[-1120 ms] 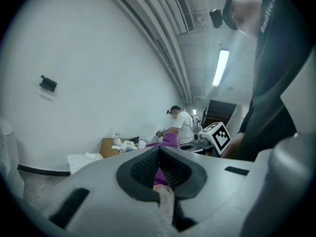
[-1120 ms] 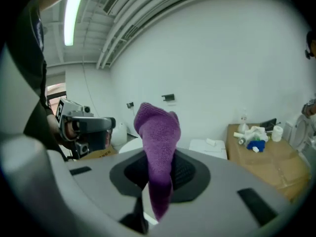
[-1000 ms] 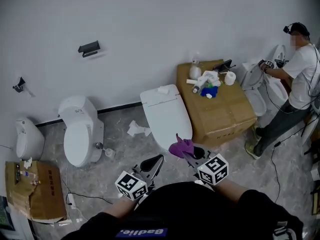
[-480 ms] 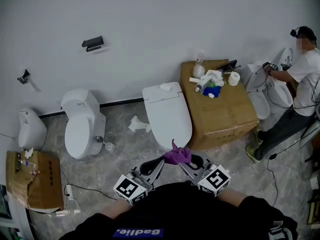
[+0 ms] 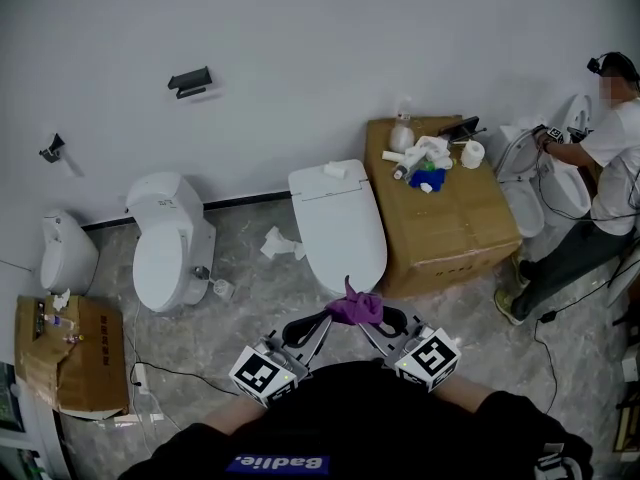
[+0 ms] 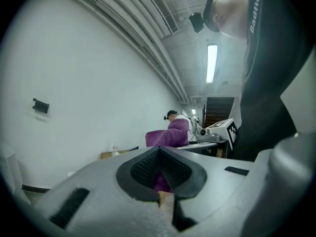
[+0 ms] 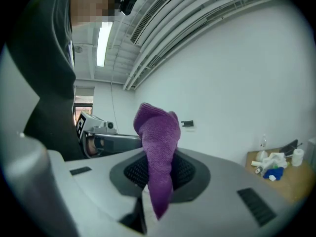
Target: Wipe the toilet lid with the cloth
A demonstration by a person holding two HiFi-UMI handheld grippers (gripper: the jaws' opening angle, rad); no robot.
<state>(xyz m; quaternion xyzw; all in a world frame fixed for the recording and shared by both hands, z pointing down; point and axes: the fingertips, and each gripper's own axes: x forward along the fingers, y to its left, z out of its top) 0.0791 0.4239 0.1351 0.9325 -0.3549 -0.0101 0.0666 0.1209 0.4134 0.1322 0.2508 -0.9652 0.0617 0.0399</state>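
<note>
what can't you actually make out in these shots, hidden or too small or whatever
- Toilet lid: head view, too small to show any dirt.
- Cloth: its full size, since it is bunched up between left gripper and right gripper in every view.
- How much cloth the left gripper pinches: left gripper view, its own pads hide all but a purple sliver.
- Items on the cardboard box: head view, too small to name.

White wall (image 5: pixel 300 28) above grey marbled floor (image 5: pixel 250 308) (dark skirting (image 5: pixel 240 204) between), big cardboard box (image 5: pixel 450 233) against it.
</note>
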